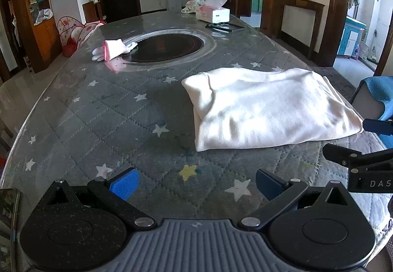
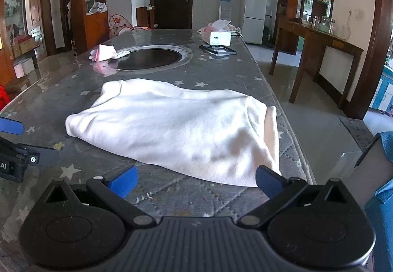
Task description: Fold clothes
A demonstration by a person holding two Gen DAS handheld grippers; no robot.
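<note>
A cream-white folded garment (image 1: pixel 267 107) lies flat on the grey star-patterned table cover (image 1: pixel 118 109), toward the table's right edge. It also shows in the right wrist view (image 2: pixel 181 129). My left gripper (image 1: pixel 196 184) is open and empty, low over the cover, short of the garment's near left corner. My right gripper (image 2: pixel 195 182) is open and empty, just in front of the garment's near edge; its right finger (image 2: pixel 267 182) is at the garment's near right corner. The right gripper's fingers (image 1: pixel 343 156) show at the right of the left wrist view.
A round dark cooktop (image 1: pixel 167 48) is set into the table's middle. A pair of white gloves (image 1: pixel 114 49) lies at its left. A tissue box (image 1: pixel 213 14) and a dark flat frame (image 1: pixel 224 26) sit at the far end. The table's right edge (image 2: pixel 292 129) drops to the floor.
</note>
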